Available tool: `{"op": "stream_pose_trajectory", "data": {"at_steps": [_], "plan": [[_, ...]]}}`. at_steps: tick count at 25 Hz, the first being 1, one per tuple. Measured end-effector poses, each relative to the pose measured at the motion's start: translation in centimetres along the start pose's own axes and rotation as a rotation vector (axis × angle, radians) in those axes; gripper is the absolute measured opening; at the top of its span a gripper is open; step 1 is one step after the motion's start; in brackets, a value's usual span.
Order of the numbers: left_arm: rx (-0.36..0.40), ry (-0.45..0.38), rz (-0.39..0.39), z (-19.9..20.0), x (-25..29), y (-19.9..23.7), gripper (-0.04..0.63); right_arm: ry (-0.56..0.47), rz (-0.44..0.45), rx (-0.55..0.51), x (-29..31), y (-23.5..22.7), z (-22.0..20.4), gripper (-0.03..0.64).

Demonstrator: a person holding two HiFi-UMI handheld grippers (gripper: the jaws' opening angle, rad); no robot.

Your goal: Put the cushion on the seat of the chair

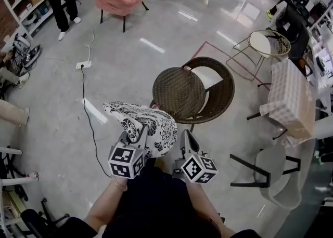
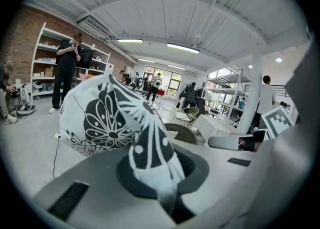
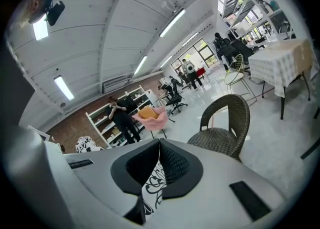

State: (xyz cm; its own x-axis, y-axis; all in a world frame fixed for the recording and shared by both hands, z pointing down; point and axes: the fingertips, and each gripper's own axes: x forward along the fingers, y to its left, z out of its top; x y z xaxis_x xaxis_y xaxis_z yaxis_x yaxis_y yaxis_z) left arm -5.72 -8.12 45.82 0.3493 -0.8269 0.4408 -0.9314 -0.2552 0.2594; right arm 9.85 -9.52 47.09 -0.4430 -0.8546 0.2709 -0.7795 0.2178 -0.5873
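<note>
While it hangs over the floor, cushion [image 1: 148, 122]: just beside the near rim of the chair [image 1: 179, 92] seat, not on it.
Left hand-held gripper [image 1: 139, 132]: clamped on the cushion's near corner.
Right hand-held gripper [image 1: 183, 137]: closed on fabric at its near-right edge.
</note>
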Motion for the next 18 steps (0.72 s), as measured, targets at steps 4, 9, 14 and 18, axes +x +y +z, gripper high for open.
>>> {"op": "stream_pose_trajectory", "data": {"at_steps": [4,9,14,18], "plan": [[0.01,-0.019,-0.026,2.8,2.1,0.8,0.025,-0.017,0.013,0.009,1.7,0.3,1.4,-0.003],[0.027,-0.012,-0.082,5.7,6.5,0.7,0.025,-0.034,-0.012,0.017,3.9,-0.9,3.4,-0.003],[0.047,0.017,-0.155,7.8,11.7,0.0,0.025,-0.049,-0.06,0.037,6.6,-3.1,5.6,-0.003],[0.048,0.047,-0.218,9.1,16.1,-0.4,0.025,-0.056,-0.112,0.052,9.0,-5.1,7.3,-0.003]]}}
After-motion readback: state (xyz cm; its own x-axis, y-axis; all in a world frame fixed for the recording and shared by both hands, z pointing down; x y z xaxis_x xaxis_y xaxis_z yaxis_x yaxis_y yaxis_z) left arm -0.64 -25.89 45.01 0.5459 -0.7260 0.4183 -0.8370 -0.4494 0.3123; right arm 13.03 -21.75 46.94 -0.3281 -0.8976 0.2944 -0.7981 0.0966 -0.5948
